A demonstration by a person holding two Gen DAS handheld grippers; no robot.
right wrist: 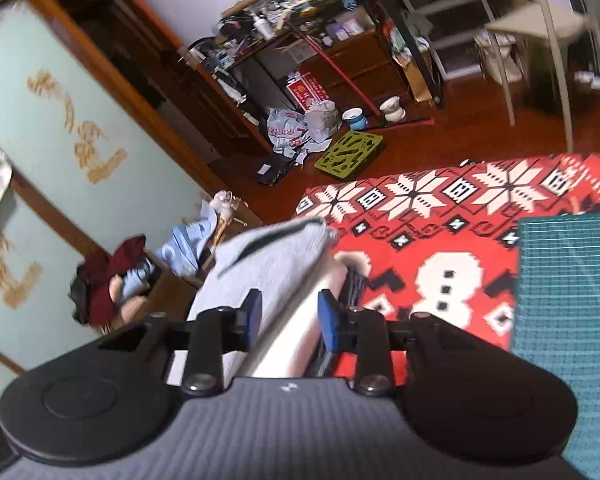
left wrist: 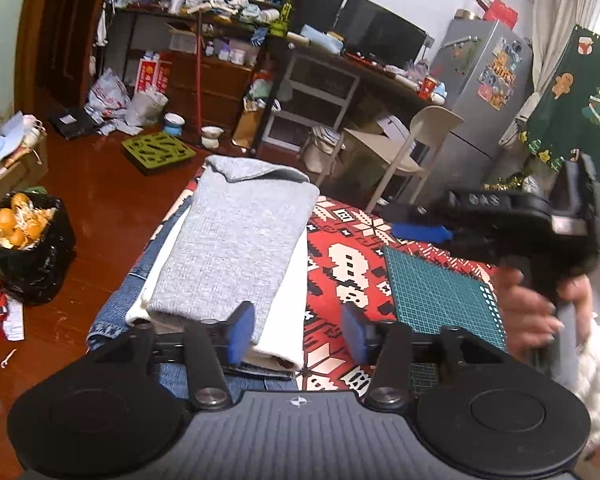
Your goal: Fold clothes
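Note:
A folded grey knit sweater [left wrist: 236, 240] lies on top of a folded white garment [left wrist: 288, 300] and blue jeans [left wrist: 116, 312], stacked at the left edge of the red patterned tablecloth [left wrist: 352, 264]. My left gripper [left wrist: 298, 332] hovers at the near end of the stack, open, with nothing pinched between its blue pads [left wrist: 240, 332]. A hand holds my right gripper [left wrist: 418, 232] over the table to the right. In the right wrist view the right gripper [right wrist: 291, 316] stands open above the grey sweater [right wrist: 276, 264] and the white garment [right wrist: 300, 332], its pads apart from the cloth.
A green cutting mat [left wrist: 440, 292] lies on the tablecloth right of the stack. A beige chair [left wrist: 420, 140] stands beyond the table. On the wooden floor sit a black bag of orange peels [left wrist: 24, 236] and a green crate [left wrist: 158, 150].

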